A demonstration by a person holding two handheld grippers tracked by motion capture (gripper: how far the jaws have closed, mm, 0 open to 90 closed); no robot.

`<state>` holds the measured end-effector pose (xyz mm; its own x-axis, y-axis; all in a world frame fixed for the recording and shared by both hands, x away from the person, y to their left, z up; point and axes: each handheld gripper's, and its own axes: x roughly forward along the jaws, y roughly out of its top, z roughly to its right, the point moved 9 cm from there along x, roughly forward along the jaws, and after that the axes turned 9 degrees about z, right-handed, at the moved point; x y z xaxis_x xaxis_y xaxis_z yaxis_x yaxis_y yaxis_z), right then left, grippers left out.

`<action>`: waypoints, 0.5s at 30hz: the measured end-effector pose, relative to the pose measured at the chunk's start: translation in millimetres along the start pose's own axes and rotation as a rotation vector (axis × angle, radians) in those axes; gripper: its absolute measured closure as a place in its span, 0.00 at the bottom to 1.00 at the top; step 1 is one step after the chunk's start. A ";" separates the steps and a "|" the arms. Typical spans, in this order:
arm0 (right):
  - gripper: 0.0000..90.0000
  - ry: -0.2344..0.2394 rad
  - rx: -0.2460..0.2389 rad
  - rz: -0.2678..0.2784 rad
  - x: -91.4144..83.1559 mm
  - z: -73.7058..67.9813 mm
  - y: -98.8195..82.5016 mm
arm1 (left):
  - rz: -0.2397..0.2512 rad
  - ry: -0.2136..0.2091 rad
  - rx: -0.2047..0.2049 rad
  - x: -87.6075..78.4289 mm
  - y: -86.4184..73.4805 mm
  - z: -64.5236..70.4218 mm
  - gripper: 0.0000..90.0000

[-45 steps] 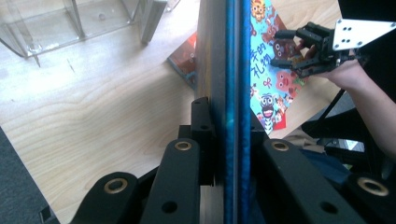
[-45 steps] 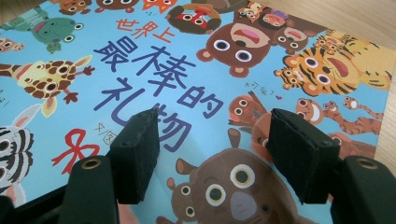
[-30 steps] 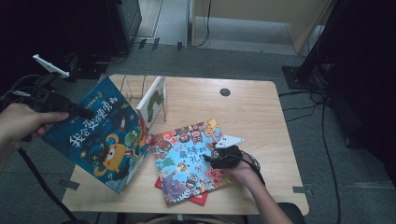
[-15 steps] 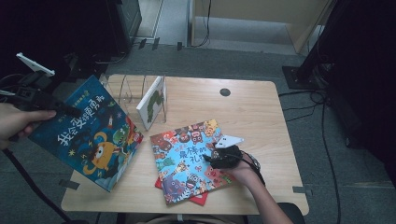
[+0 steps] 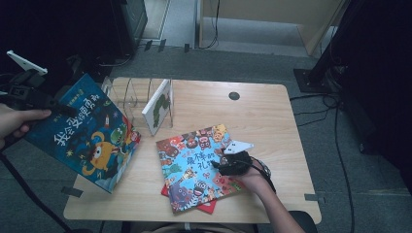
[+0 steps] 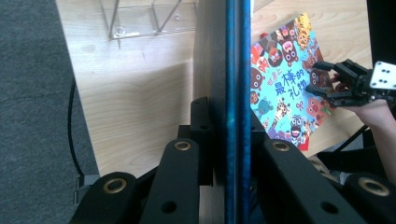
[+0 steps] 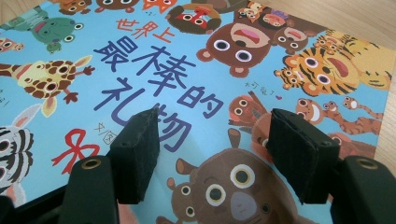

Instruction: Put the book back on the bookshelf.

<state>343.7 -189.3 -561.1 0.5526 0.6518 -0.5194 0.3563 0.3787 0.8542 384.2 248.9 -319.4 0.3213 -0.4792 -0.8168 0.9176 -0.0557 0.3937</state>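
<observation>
We're mid-job on shelving books into the wire rack (image 5: 136, 94) at the back left of the surface (image 5: 272, 111). One white book (image 5: 158, 106) with a green print already stands upright in the rack, so that part looks done.

Left tongs (image 5: 36, 94) are clenched on the dark blue book (image 5: 85, 131), gripping its upper left edge. In the left gripper view the blue book (image 6: 236, 93) runs edge-on straight between the jaws, pinched tight. In the high view it hangs tilted, cover facing up, off the left edge of the surface, near the rack but not in it. Our guess: it goes into a rack slot next, and needs turning upright first.

Left to do: the light blue animal book (image 5: 197, 167) lies flat at the front middle of the surface, on top of a red book (image 5: 206, 208) that peeks out under its lower edge. Both are unshelved.

Right tongs (image 5: 232, 162) are released: in the right gripper view the jaws stand wide apart just over the animal book's cover (image 7: 196, 74), nothing between the pads. Whether the pads touch the cover we can't tell.

Pose: left hand (image 5: 17, 124) is raised at the far left, tongs pointing toward the rack. Right hand (image 5: 252, 177) sits low at the animal book's right edge, tongs pointing left across the cover.
</observation>
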 end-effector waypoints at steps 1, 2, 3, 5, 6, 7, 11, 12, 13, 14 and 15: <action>0.38 0.000 0.000 0.000 0.0 0.0 0.0 | 0.000 0.003 -0.005 0.6 1.4 -1.2 0.91; 0.38 -0.001 0.000 0.001 0.0 0.0 0.0 | 0.000 0.006 -0.009 1.1 2.9 -2.1 0.91; 0.38 -0.001 0.000 0.001 0.0 0.0 0.0 | 0.001 0.010 -0.012 1.6 4.1 -2.7 0.91; 0.38 0.000 -0.002 -0.001 -0.1 0.1 0.0 | 0.001 0.016 -0.015 2.1 6.7 -4.0 0.91; 0.38 0.000 -0.002 -0.001 -0.1 0.0 0.0 | -0.001 0.020 -0.016 1.8 7.7 -4.8 0.91; 0.38 0.000 -0.002 -0.001 -0.1 0.0 0.0 | -0.001 0.023 -0.021 1.1 8.9 -5.5 0.91; 0.38 0.000 -0.001 0.001 0.0 0.0 0.0 | 0.009 0.040 -0.033 -3.3 13.7 -9.1 0.91; 0.38 -0.001 -0.001 0.001 0.0 0.0 0.0 | 0.011 0.043 -0.036 -4.1 15.0 -9.6 0.91; 0.38 -0.001 -0.001 0.001 0.0 0.0 0.0 | 0.016 0.045 -0.039 -4.8 16.7 -9.8 0.91; 0.39 0.002 -0.004 0.001 -0.1 -0.1 0.0 | 0.019 0.052 -0.039 -5.0 18.1 -10.7 0.91; 0.40 0.004 -0.007 0.002 -0.2 -0.4 0.1 | 0.020 0.058 -0.044 -5.0 19.2 -11.5 0.91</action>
<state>343.4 -189.2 -560.9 0.5504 0.6550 -0.5178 0.3502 0.3819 0.8553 402.9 260.3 -312.6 0.3511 -0.4285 -0.8325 0.9200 -0.0073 0.3918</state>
